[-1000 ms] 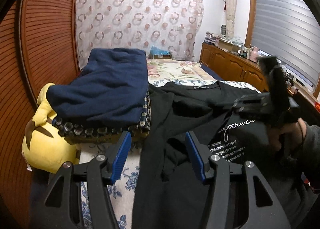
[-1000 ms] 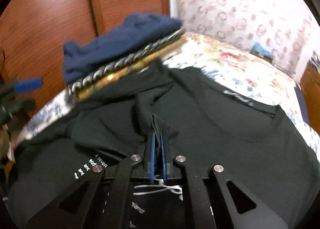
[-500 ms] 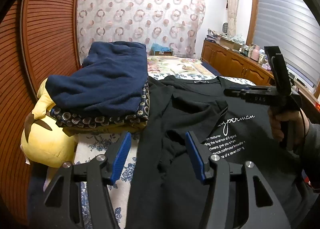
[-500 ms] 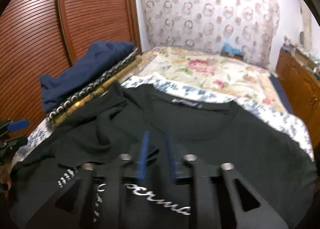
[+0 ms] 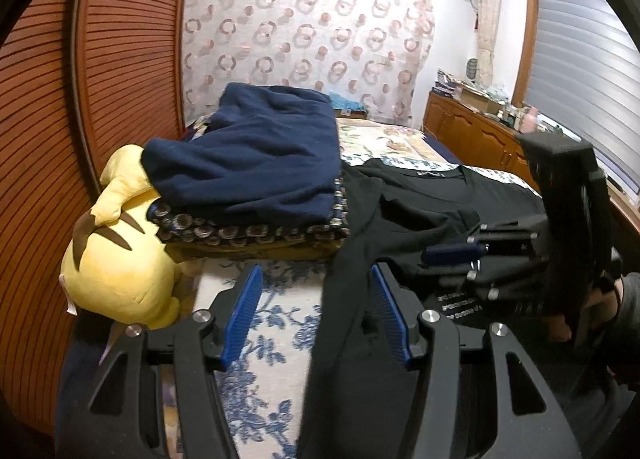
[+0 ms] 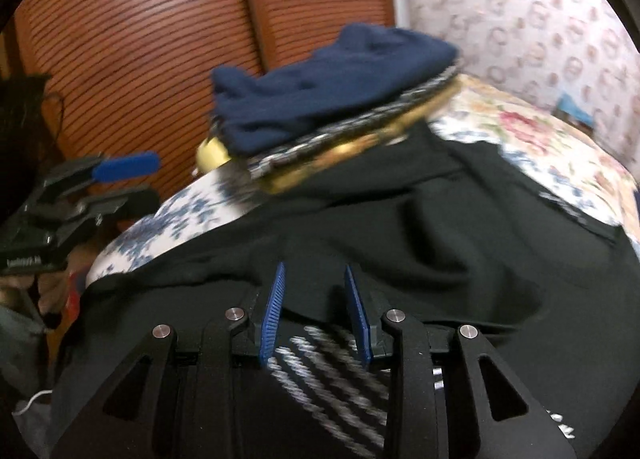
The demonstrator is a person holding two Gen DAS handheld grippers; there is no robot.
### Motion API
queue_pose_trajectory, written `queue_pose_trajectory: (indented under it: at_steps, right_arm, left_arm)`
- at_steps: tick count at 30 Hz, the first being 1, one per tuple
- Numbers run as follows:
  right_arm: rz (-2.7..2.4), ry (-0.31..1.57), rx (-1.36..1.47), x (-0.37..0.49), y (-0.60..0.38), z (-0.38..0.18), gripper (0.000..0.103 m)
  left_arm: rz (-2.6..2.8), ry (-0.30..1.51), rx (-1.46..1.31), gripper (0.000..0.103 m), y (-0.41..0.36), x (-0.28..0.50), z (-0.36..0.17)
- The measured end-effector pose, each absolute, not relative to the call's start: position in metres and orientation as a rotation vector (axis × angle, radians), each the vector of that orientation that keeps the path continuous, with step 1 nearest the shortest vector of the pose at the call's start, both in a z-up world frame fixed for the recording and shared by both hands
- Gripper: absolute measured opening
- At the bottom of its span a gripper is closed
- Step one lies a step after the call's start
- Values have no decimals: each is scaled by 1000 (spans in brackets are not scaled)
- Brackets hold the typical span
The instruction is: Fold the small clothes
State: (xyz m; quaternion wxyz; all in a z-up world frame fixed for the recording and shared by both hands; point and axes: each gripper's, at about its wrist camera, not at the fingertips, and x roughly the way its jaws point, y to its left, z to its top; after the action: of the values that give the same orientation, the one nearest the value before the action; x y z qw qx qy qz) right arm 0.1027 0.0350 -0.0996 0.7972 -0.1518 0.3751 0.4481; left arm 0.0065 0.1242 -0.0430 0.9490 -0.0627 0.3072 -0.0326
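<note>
On bed (image 5: 280,343): black T-shirt (image 5: 400,227) lengthwise, collar toward curtain; both hand-held grippers released.

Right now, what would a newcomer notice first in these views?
The black T-shirt with white print, spread over the floral bedsheet, fills the middle. Left of it, a navy garment tops a folded stack half covering a yellow plush toy. Both grippers, left and right, are open above the shirt.
</note>
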Motion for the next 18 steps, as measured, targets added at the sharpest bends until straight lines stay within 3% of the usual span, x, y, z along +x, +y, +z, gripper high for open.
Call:
queue_pose_trajectory:
  at_steps: [4, 6, 7, 8, 18]
  right_arm:
    - [940, 809, -404, 98, 47, -112, 29]
    - [923, 796, -429, 96, 47, -113, 17]
    - [925, 797, -428, 96, 45, -111, 6]
    - [931, 796, -423, 96, 42, -110, 4]
    - [965, 767, -403, 70, -16, -84, 2]
  left_arm:
    - [-53, 628, -137, 55, 130, 5, -46]
    - [-51, 630, -138, 55, 130, 5, -47]
    - [-51, 629, -138, 55, 129, 5, -48]
    - [-52, 629, -138, 55, 129, 5, -48]
    - [-69, 625, -125, 55, 121, 6, -43]
